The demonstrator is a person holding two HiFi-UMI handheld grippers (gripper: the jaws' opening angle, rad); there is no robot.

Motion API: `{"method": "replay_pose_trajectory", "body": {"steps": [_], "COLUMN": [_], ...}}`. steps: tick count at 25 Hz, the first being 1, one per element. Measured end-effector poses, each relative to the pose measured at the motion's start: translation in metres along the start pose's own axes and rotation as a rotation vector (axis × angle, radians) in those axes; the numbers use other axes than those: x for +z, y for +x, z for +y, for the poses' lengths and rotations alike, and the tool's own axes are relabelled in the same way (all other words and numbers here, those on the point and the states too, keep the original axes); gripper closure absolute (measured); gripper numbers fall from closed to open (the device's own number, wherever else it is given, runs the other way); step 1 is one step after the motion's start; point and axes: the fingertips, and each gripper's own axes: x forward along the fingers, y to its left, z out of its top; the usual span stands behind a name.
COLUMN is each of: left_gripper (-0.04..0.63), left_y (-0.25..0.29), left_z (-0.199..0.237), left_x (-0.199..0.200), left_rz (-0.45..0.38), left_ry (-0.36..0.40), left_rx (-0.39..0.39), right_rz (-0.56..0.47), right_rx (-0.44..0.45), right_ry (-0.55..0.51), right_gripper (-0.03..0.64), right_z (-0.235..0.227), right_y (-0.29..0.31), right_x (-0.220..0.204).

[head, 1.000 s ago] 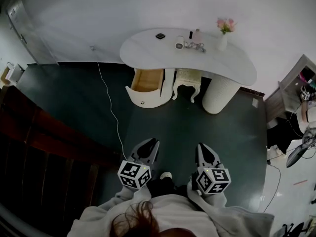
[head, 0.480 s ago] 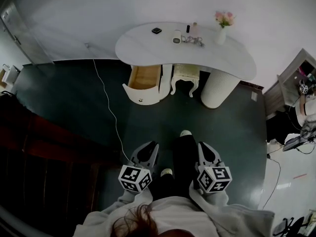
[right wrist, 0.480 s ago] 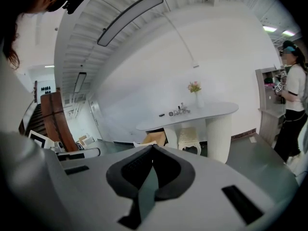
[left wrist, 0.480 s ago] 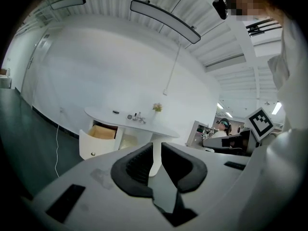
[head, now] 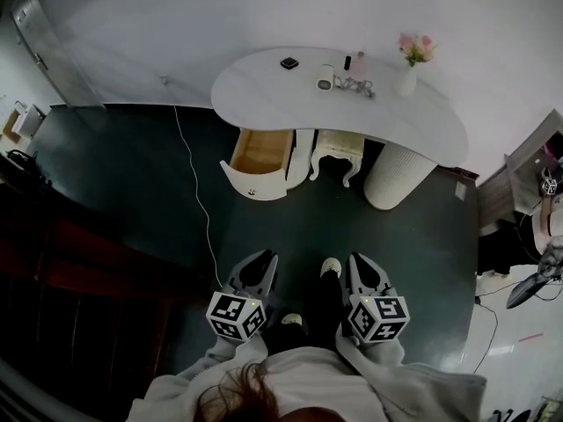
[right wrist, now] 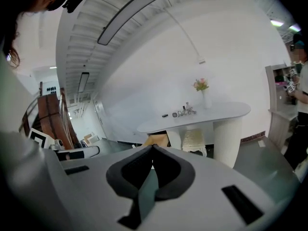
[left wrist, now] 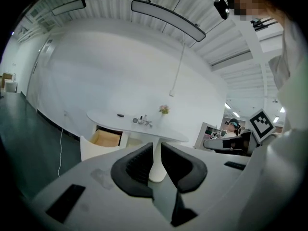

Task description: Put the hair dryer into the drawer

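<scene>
The left gripper [head: 263,259] held its fingers slightly apart, gripping nothing. The right gripper [head: 359,262] kept its fingers pressed together. Ahead, the drawer [head: 260,153] stood open under the table [head: 255,86].

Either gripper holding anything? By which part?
Nothing is held. The left gripper has its fingers slightly apart with nothing between them; the right gripper is shut and empty.

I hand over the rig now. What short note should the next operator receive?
Left gripper: fingers slightly apart, empty.
Right gripper: fingers shut, empty.
Both are held low, well short of the white desk.
Drawer under the desk stands open.
Hair dryer: not recognisable among the small items on the desk.
Done: drawer open.
Left: find the dryer, grasp it, place it in the drawer.
</scene>
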Motion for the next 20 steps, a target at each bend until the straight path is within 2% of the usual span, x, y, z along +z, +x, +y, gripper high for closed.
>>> {"method": "replay_pose_trajectory", "body": {"steps": [8,20], "left_gripper": [0.535,0.535], "left_y": [0.084,0.181], "left_z": [0.001,0.012], "left_x": [0.028,0.056], "left_rz": [-0.025,-0.061], "left_ry": [-0.002,-0.025], "left_rx": [0.000,0.059], "right_rz": [0.004,0.003], "right_rx": [0.038,0.097], "right_ry": [-0.029,-0.055], "right_gripper": [0.568,0.568], "right_z": [-0.047,-0.112], "right_y": [0.058,0.129], "right_x": [0.050,0.105]}}
